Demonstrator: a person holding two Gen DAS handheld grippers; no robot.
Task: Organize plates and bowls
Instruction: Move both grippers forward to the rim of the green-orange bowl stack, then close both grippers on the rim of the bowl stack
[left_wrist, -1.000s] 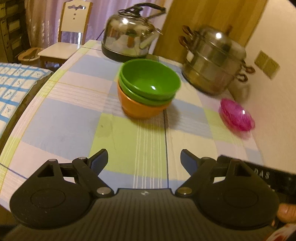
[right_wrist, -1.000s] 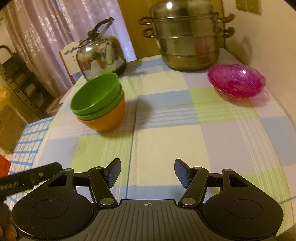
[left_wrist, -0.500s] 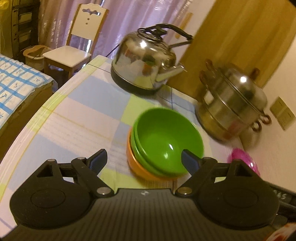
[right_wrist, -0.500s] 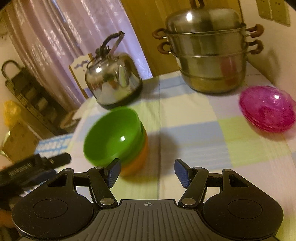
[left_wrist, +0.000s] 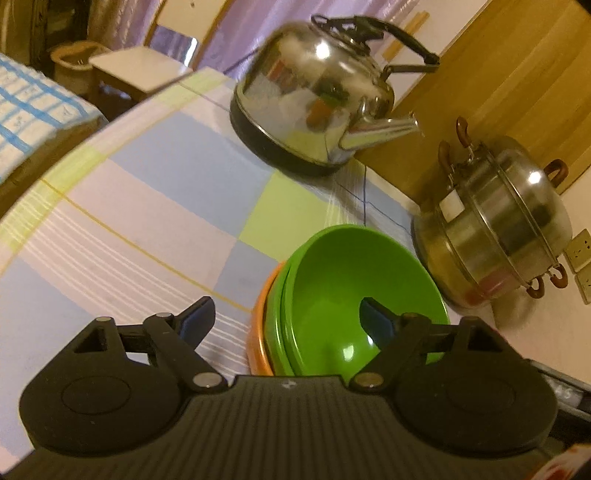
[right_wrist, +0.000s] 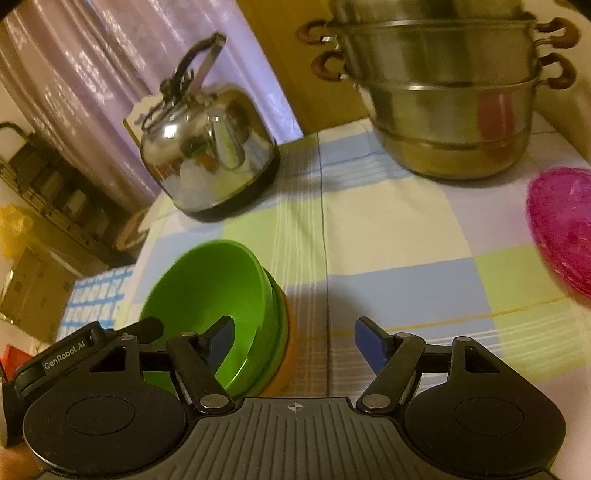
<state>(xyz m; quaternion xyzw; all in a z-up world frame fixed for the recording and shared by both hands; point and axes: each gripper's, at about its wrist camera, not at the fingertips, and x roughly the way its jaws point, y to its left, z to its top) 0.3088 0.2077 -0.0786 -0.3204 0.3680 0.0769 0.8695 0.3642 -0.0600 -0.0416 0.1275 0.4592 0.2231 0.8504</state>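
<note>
Two green bowls (left_wrist: 332, 291) (right_wrist: 207, 291) sit nested in an orange bowl (left_wrist: 258, 332) (right_wrist: 286, 354) on the checked tablecloth (left_wrist: 155, 206). My left gripper (left_wrist: 286, 319) straddles the stack's left rim, its right finger inside the top green bowl; its jaws are closing and the pads are clear of the rim. My right gripper (right_wrist: 295, 341) straddles the right rim, left finger inside the bowl, right finger outside the orange wall; its jaws are opening and touch nothing. A pink glass bowl (right_wrist: 561, 229) lies at the right.
A steel kettle (left_wrist: 314, 110) (right_wrist: 210, 158) stands behind the stack. A stacked steel steamer pot (left_wrist: 498, 236) (right_wrist: 450, 103) stands at the back right by the wall. The table's left edge (left_wrist: 33, 199) drops toward a chair (left_wrist: 140, 70) and a blue-checked cloth (left_wrist: 33, 110).
Both grippers have moved forward over the table to the bowl stack and now straddle its opposite rims. The left view has rolled. The right jaws stand wider.
</note>
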